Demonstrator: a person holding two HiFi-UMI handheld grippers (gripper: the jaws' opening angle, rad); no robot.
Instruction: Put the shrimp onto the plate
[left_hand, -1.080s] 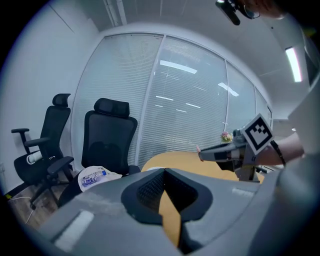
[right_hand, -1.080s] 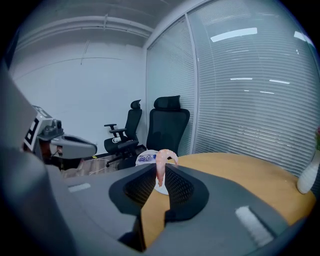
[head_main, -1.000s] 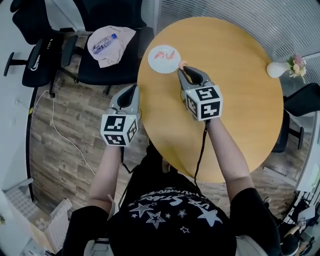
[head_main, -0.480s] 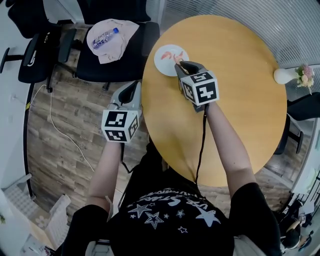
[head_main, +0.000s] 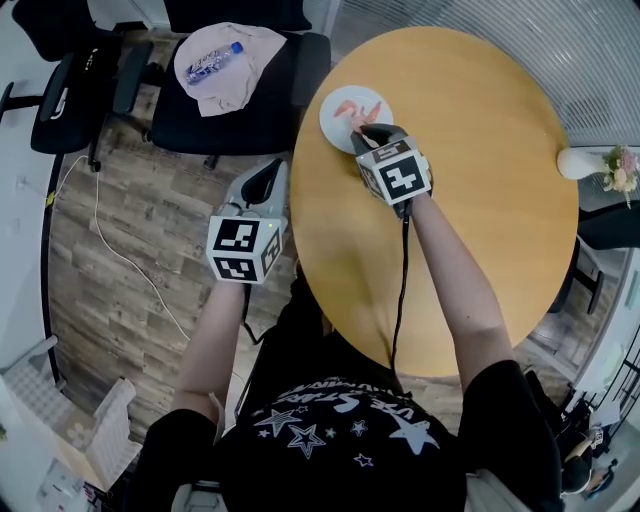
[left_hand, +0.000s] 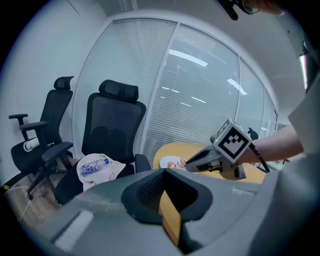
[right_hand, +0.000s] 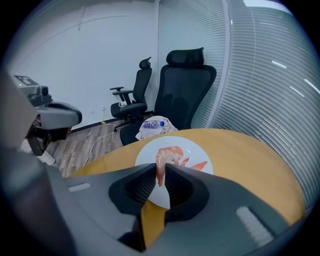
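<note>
Right gripper (right_hand: 161, 171) (jaws clamped) holds shrimp (right_hand: 160, 161) over plate (right_hand: 149, 153).

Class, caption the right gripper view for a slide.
Right gripper, shut on a shrimp, over the white plate on the wooden table.

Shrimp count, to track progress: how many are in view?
3, apparently: one shrimp pinched in the right gripper above the plate, two overlapping on the plate; the gripper may hide more.
</note>
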